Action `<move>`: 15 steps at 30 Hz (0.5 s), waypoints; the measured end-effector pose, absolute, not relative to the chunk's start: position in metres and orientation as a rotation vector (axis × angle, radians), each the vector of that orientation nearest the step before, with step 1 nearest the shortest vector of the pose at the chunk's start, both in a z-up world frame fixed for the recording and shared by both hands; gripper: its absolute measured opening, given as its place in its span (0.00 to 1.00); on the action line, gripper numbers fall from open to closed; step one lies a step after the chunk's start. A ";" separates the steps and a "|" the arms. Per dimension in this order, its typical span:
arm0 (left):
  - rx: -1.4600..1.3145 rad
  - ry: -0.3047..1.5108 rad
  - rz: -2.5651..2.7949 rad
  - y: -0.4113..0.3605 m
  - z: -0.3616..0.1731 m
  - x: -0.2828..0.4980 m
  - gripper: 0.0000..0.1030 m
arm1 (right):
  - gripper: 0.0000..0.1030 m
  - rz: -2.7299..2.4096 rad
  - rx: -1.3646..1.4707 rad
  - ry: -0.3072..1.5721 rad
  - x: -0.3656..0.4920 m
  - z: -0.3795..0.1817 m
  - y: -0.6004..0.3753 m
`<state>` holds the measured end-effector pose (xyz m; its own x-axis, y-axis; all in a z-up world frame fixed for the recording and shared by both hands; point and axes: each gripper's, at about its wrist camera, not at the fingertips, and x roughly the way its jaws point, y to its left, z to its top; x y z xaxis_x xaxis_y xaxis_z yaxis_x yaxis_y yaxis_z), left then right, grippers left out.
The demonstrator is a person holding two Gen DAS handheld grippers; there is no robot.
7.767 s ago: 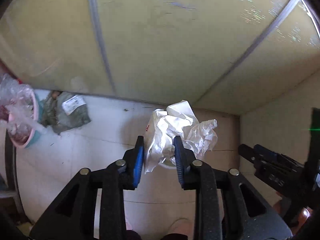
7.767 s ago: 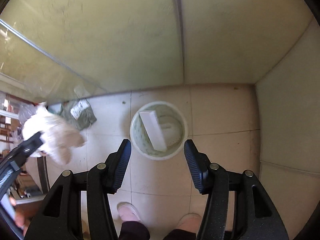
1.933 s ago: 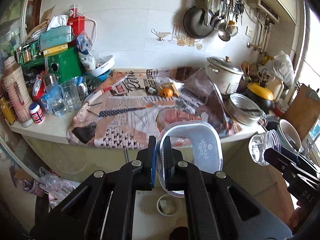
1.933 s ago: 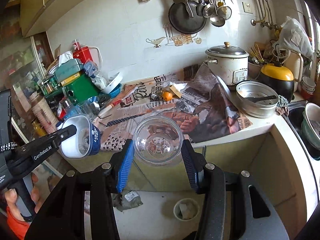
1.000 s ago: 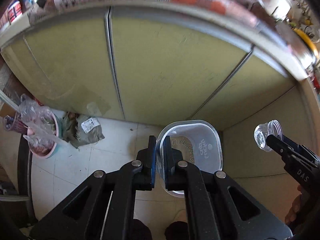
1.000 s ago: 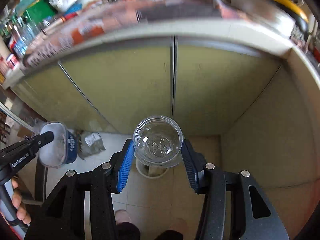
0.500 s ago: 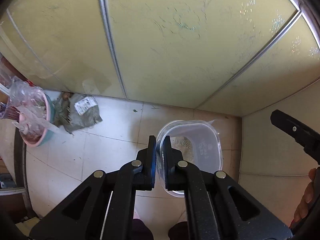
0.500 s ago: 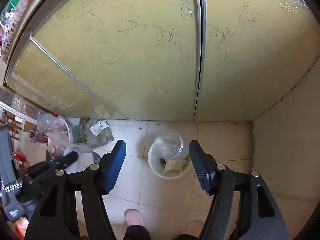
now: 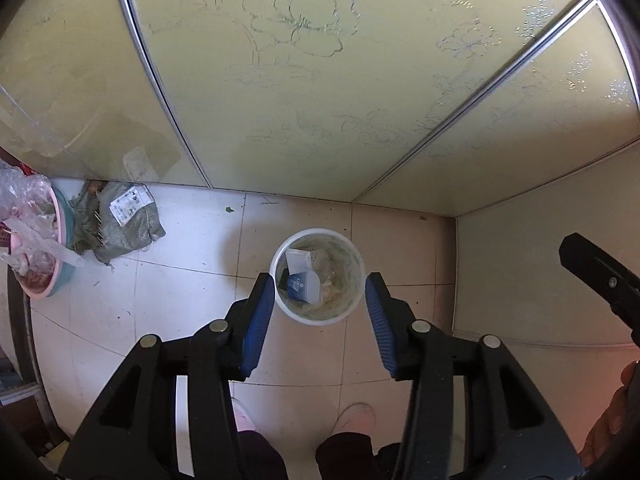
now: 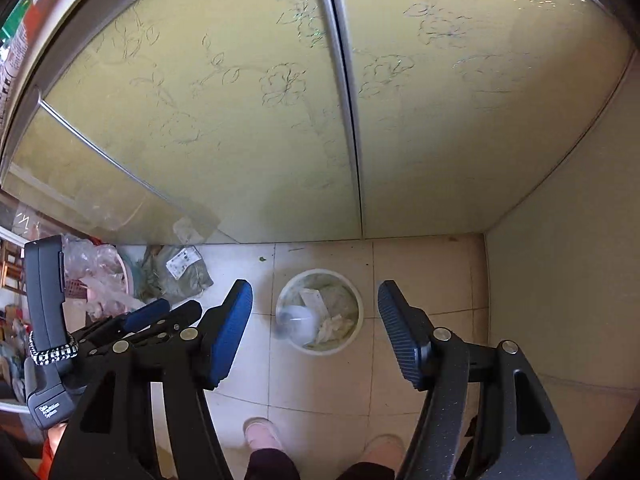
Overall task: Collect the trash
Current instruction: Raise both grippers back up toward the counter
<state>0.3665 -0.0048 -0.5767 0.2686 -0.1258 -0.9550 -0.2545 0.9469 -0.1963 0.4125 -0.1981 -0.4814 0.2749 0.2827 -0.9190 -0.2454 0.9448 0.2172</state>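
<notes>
Below my left claw point(image 9: 320, 312), in its own view, the white trash bin point(image 9: 318, 277) stands on the tiled floor point(image 9: 180, 280) and shows between the two blue pads; my jaws have just been opening and now stand apart with nothing in them. A clear tub with a blue label point(image 9: 303, 287) lies inside the bin among papers, well beneath the pads. A grey sack point(image 9: 116, 222) and a pink basin point(image 9: 40, 252) sit to the left by the cabinet doors point(image 9: 300, 80). In the right wrist view, my right claw point(image 10: 316, 318) also hangs over the bin point(image 10: 320, 312), jaws wide and empty, the tub point(image 10: 298, 322) a blurred pale shape at the bin's left rim. My left claw point(image 10: 160, 314) shows at the left, beside the right one.
</notes>
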 end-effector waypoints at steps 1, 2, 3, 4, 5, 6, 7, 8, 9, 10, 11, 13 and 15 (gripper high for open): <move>-0.333 1.302 0.089 -0.006 -0.573 0.367 0.45 | 0.60 0.353 0.034 1.240 0.412 -0.478 -0.198; -0.323 1.299 0.091 -0.007 -0.568 0.366 0.45 | 0.60 0.353 0.033 1.236 0.412 -0.478 -0.193; -0.315 1.296 0.094 -0.008 -0.561 0.366 0.45 | 0.60 0.352 0.033 1.231 0.410 -0.471 -0.193; -0.308 1.290 0.094 -0.007 -0.552 0.364 0.45 | 0.60 0.352 0.032 1.227 0.409 -0.466 -0.190; -0.304 1.284 0.094 -0.006 -0.542 0.363 0.45 | 0.60 0.354 0.032 1.223 0.409 -0.462 -0.189; -0.300 1.274 0.095 -0.005 -0.530 0.362 0.45 | 0.60 0.356 0.034 1.215 0.408 -0.452 -0.189; -0.298 1.264 0.094 -0.003 -0.520 0.361 0.45 | 0.60 0.357 0.035 1.208 0.407 -0.444 -0.189; -0.296 1.251 0.094 -0.001 -0.506 0.360 0.45 | 0.60 0.359 0.036 1.198 0.406 -0.434 -0.188; -0.294 1.238 0.093 0.001 -0.492 0.358 0.45 | 0.60 0.360 0.035 1.188 0.404 -0.421 -0.188; -0.290 1.221 0.092 0.004 -0.475 0.356 0.45 | 0.60 0.360 0.035 1.176 0.402 -0.409 -0.188; -0.286 1.204 0.090 0.005 -0.458 0.355 0.45 | 0.60 0.358 0.035 1.165 0.399 -0.399 -0.186; -0.274 1.166 0.088 0.009 -0.425 0.349 0.45 | 0.60 0.359 0.039 1.133 0.394 -0.368 -0.187; -0.256 1.115 0.083 0.012 -0.382 0.343 0.45 | 0.60 0.357 0.042 1.098 0.387 -0.337 -0.187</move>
<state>0.3425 0.0117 -0.3823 0.4402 -0.0617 -0.8958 -0.1936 0.9677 -0.1618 0.3870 -0.1866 -0.3374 0.4044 0.3032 -0.8629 -0.2622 0.9423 0.2082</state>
